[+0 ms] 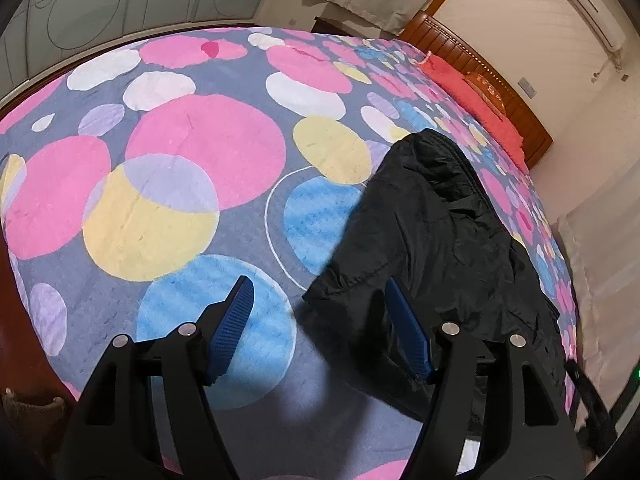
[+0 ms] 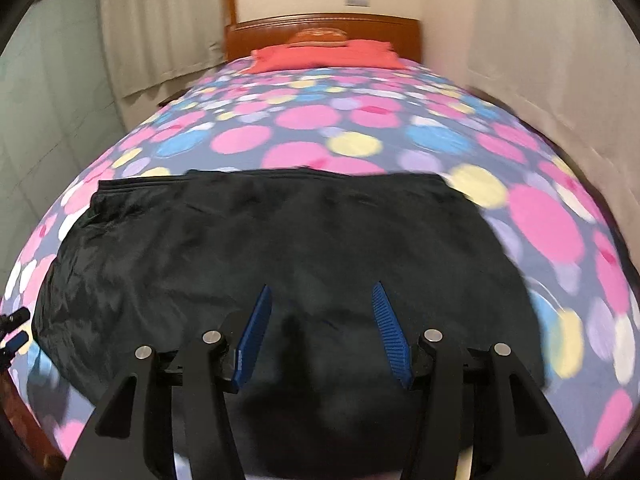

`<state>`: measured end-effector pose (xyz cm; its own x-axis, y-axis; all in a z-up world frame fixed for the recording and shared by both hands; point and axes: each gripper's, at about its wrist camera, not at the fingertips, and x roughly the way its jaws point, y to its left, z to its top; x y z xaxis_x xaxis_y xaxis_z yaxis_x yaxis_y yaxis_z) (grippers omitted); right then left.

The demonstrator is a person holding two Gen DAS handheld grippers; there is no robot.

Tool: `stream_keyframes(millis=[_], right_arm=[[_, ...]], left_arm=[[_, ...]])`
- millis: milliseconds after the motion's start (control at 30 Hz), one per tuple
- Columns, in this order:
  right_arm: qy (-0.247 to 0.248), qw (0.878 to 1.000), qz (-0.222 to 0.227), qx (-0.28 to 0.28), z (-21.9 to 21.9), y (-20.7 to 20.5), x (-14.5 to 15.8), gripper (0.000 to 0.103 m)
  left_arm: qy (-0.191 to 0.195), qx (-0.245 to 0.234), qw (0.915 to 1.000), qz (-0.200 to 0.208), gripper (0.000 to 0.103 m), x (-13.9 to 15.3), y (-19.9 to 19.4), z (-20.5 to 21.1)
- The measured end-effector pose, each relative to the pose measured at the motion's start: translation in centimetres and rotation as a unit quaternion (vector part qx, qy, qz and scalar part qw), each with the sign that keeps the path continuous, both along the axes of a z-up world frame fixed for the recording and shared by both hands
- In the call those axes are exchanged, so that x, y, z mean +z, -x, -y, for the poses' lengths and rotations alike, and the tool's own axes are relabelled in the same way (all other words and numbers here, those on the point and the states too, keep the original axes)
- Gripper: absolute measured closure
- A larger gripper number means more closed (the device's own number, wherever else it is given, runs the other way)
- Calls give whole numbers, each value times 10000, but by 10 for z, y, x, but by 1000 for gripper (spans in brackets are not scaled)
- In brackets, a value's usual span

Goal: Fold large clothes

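Two hand-held grippers show, one per view, both with jaws spread wide and nothing between them. A black jacket lies spread flat on a bed, filling the centre and lower half of the right wrist view; its far edge runs straight across the middle of the frame, and a zip line is visible along the upper left corner of the cloth. In the left wrist view the same garment sits in the right half of the frame, with a rumpled edge reaching toward the centre. Under it lies a bedspread printed with pink, yellow, blue and white circles on a grey ground. At the head of the bed, top centre of the right wrist view, a red pillow rests against a wooden headboard, with an orange cushion on top of it. Pale curtains hang in the upper left, and an air conditioner sits in the upper right of the left wrist view.

The right hand-held gripper hangs over the near part of the jacket, pointing toward the headboard; this view is blurred at its right edge. The left hand-held gripper is tilted, its left finger over a blue circle of bare bedspread and its right finger over the jacket's near edge
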<state>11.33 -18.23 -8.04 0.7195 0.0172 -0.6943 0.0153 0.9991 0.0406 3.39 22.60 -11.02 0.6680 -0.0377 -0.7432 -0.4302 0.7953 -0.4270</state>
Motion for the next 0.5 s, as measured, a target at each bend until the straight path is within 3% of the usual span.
stream_keyframes(millis=[167,267,367,500], right_arm=[[564,9982,146,-114,-36,-37,-8,50],[832,9962,-114,-235,-42,-51,-29,50],[840,9956,-303,-273,-39,-56,-52,50],[913,9950,-287,-283,-42,-55,-56,50]], left_arm=[[49,58,10000,-51,35,-3,-5,-5],[95,76,9999,-59,35,-3,-11,-6],[122,46,9999,-30,34,-1,-17,-6],[310,-45,9995,66,29,3,-33,-3]])
